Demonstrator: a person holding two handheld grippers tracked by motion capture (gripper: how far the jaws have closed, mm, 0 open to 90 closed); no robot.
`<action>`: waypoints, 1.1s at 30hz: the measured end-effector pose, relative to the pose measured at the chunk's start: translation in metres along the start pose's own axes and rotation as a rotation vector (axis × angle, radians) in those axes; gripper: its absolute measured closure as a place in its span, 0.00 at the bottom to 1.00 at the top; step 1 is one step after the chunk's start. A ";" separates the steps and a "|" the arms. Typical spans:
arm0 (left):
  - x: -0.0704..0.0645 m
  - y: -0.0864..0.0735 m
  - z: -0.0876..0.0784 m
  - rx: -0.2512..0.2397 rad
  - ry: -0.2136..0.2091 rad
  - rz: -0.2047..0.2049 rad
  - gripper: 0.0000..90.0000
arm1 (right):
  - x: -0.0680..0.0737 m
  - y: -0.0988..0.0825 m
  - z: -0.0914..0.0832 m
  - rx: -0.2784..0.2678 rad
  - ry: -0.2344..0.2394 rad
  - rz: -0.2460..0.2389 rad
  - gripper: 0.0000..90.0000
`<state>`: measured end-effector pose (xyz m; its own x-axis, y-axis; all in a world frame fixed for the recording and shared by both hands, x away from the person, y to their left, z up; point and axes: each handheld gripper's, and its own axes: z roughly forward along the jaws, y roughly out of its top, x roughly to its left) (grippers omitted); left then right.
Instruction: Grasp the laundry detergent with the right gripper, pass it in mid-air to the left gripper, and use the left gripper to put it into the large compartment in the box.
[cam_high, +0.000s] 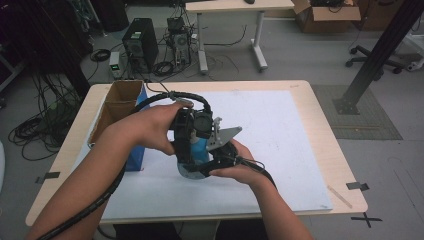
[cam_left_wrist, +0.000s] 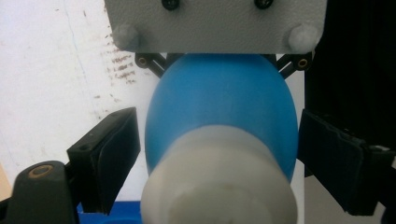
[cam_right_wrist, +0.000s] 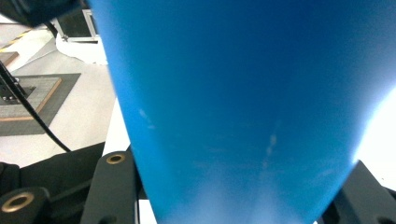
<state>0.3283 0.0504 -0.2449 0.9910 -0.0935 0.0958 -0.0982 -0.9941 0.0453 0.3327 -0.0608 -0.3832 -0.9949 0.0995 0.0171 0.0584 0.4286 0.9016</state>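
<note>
White sheeting covers the lab table (cam_high: 280, 125), a cardboard box (cam_high: 116, 107) at its left edge. Over the middle, the right gripper (cam_high: 220, 157) clamps a blue bottle (cam_left_wrist: 223, 107). The left gripper (cam_high: 187, 132) straddles its white cap (cam_left_wrist: 219, 182), jaws spread, not yet touching; uncapping apparently remains.
</note>
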 end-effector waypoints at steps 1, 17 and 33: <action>0.000 0.000 0.001 0.000 -0.001 -0.001 0.17 | 0.000 0.000 0.000 -0.001 -0.002 0.001 0.51; -0.001 0.001 0.001 -0.001 0.014 0.008 0.30 | 0.001 0.001 -0.003 -0.004 -0.020 0.000 0.50; -0.004 0.003 -0.001 0.049 0.019 0.016 0.40 | 0.004 0.002 0.000 -0.021 -0.008 0.001 0.50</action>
<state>0.3235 0.0477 -0.2445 0.9874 -0.1088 0.1152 -0.1090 -0.9940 -0.0049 0.3284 -0.0599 -0.3815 -0.9941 0.1076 0.0148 0.0579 0.4099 0.9103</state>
